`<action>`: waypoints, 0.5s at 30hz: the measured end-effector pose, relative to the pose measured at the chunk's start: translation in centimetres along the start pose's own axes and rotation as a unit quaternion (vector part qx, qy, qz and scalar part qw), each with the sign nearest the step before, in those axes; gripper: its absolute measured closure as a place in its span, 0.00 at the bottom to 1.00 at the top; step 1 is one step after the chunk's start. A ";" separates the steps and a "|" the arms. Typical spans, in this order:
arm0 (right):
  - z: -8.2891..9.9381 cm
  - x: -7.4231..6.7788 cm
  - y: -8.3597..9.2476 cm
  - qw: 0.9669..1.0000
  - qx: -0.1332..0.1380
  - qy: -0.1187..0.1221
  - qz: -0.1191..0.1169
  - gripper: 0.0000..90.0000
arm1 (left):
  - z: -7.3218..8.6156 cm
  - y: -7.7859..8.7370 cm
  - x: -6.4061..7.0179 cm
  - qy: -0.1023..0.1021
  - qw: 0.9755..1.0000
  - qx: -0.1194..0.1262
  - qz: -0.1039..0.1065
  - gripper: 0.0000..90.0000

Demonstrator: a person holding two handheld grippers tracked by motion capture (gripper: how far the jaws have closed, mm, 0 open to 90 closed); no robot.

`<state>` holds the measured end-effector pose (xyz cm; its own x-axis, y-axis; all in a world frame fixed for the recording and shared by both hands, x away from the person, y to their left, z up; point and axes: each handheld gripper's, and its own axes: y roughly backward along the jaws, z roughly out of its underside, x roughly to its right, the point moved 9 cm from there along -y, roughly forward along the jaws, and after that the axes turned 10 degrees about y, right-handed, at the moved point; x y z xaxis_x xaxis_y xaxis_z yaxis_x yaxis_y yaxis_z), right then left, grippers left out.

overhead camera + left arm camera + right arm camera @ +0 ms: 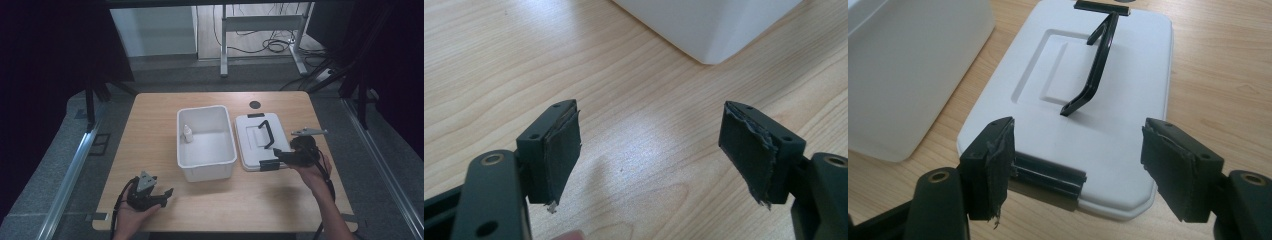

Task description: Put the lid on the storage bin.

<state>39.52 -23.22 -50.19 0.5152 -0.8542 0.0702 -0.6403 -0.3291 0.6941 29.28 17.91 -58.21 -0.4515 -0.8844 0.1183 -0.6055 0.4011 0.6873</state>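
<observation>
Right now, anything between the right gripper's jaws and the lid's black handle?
No object. In the right gripper view, the open right gripper straddles the lid's near edge over its black latch; only bare white lid surface runs up to the handle.

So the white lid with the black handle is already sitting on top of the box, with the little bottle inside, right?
Not quite. The lid lies flat on the table beside the box, to its right, as the high view shows. The box is open, and the little bottle does stand inside it.
</observation>
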 end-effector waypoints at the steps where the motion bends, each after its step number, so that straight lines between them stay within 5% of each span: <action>1: 0.0 0.0 0.0 1.000 0.000 0.000 0.000 0.34 | 0.0 0.0 0.0 -0.001 1.000 0.001 -0.001 0.28; 15: -3.8 0.8 -2.0 0.998 -0.063 0.010 -0.013 0.36 | 0.0 -0.1 0.0 -0.003 1.000 0.000 0.000 0.28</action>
<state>43.36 -21.70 -48.78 0.5428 -0.8373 0.0652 -0.5502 -0.2959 0.7809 29.34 17.85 -58.31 -0.4550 -0.8831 0.1140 -0.6058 0.4009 0.6872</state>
